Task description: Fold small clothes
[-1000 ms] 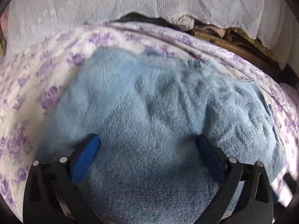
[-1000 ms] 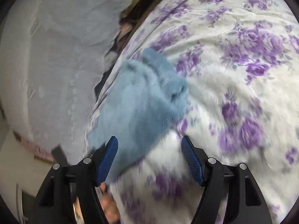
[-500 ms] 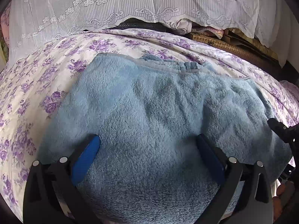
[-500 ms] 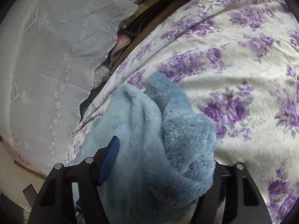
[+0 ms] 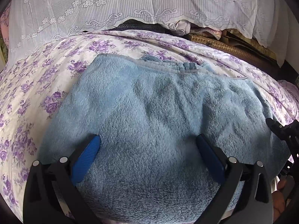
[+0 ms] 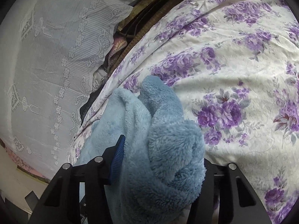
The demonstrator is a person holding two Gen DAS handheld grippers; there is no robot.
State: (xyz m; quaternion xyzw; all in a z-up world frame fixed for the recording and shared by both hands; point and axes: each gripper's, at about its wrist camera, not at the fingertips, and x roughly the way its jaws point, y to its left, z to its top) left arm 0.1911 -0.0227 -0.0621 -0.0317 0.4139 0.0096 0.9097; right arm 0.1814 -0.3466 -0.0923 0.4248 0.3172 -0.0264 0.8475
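Observation:
A light blue fleece garment (image 5: 149,102) lies spread on the flowered bedspread, its trimmed edge with a zip end at the far side. My left gripper (image 5: 147,139) stands open over its near part, the blue pads wide apart on the fleece. In the right wrist view one end of the garment (image 6: 130,108) is bunched into a thick roll between my right gripper's (image 6: 162,149) jaws, which are closing on it. The left pad touches the fleece; the right pad is hidden behind it. The right gripper (image 5: 280,128) also shows at the garment's right edge.
The purple-flowered bedspread (image 6: 233,65) covers the whole surface. Behind it hangs a white lace cloth (image 5: 130,5), with dark clutter and woven mats (image 5: 214,41) in the gap under it. Part of a person's hand (image 5: 280,186) shows at the lower right.
The right gripper moved onto the garment's end and its jaws narrowed around the bunched fleece. The garment settled flat under the left gripper, which stayed in place.

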